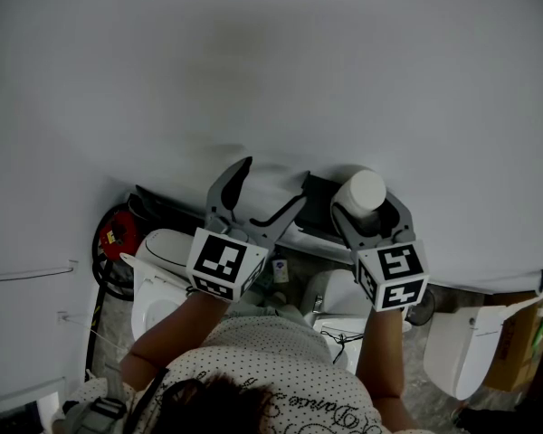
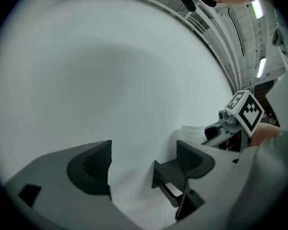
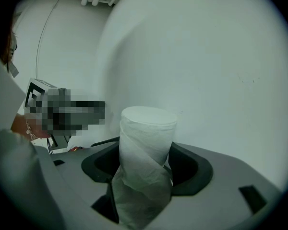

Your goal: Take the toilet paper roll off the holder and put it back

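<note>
My right hand-held gripper (image 1: 371, 213), at centre right of the head view, has its jaws partly closed on the toilet paper roll (image 3: 146, 143). The roll sits between the pads with its flat end protruding past them, clear of the holder (image 2: 169, 175). My left hand-held gripper (image 2: 144, 162), at centre left, has its jaws wide apart and grips nothing. The dark holder is mounted on the white wall (image 1: 253, 61), just beside the right-hand jaw in the left gripper view.
</note>
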A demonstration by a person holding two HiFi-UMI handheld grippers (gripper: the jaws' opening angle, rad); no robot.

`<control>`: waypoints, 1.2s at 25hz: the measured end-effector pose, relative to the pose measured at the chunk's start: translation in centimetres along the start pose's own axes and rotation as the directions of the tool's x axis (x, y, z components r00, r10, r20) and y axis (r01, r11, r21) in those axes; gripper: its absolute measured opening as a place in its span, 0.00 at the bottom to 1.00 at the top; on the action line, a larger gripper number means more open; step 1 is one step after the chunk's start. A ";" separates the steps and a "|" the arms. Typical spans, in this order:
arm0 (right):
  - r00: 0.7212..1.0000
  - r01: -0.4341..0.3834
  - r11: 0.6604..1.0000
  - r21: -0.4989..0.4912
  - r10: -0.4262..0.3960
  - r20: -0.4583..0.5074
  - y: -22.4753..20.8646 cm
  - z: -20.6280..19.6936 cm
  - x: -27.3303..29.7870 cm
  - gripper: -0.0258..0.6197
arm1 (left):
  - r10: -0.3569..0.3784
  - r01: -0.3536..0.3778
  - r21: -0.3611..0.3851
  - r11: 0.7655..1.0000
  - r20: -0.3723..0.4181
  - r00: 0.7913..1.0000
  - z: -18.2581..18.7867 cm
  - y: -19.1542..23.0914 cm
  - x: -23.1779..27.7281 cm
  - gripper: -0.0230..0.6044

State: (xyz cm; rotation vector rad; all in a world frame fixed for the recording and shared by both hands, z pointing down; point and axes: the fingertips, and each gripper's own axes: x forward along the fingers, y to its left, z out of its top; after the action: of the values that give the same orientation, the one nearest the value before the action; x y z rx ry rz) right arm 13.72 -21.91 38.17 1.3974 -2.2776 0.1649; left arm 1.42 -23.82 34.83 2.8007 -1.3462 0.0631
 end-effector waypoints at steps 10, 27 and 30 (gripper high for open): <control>1.000 -0.001 0.999 -0.032 0.001 0.003 0.4 -0.3 -0.3 0.72 | -0.008 0.008 0.001 1.000 -0.010 1.000 -0.1 -0.2 0.1 0.68; 0.980 -0.048 0.993 0.107 0.026 0.197 -0.1 1.4 -3.7 0.75 | -0.057 0.058 -0.024 0.998 0.019 0.998 0.7 -1.3 0.1 0.68; 0.965 -0.057 0.992 0.111 0.026 0.261 0.0 2.5 -4.7 0.77 | -0.071 0.074 -0.044 0.996 0.062 0.996 1.5 -1.5 -0.2 0.68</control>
State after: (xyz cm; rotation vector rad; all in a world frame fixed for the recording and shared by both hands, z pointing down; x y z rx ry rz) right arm 14.65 -18.95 33.86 1.5083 -2.5490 0.1387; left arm 2.49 -22.76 33.26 2.8313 -1.2387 -0.0539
